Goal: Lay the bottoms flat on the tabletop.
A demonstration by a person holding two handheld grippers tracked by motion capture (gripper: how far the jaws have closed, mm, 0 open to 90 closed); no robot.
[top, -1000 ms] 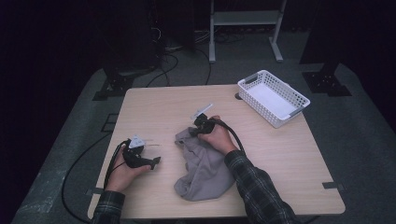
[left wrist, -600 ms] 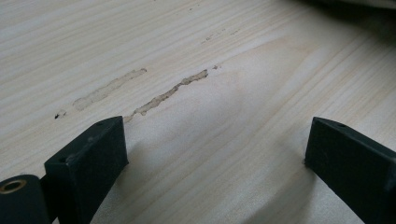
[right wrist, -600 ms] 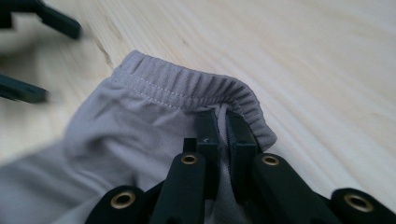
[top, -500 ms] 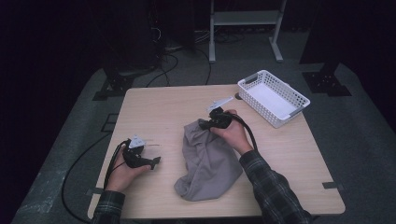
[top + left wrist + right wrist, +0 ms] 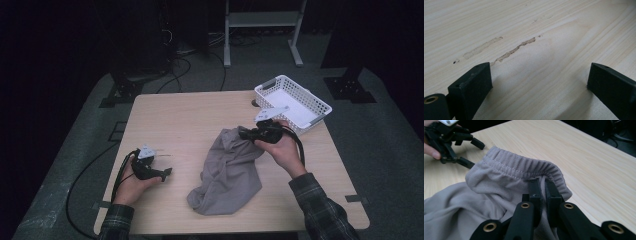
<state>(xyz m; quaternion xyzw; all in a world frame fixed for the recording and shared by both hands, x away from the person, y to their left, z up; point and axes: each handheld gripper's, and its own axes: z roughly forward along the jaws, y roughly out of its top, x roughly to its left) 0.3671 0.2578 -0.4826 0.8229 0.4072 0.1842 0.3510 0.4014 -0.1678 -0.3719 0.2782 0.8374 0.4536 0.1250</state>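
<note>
A grey garment with an elastic waistband lies crumpled on the wooden table, one end lifted toward the right. My right gripper is shut on that waistband; in the right gripper view the two jaws pinch the ribbed hem of the garment just above the tabletop. My left gripper rests at the table's front left, open, its jaws wide apart over bare wood with nothing between them. It also appears far off in the right gripper view as the left gripper.
A white plastic basket stands at the table's back right corner, just behind my right hand. Cables trail off the table's left side to the dark floor. A metal stand is beyond the table.
My right gripper has carried the garment's waistband up and to the right, toward the basket, stretching the cloth out. The left gripper has stayed where it was.
</note>
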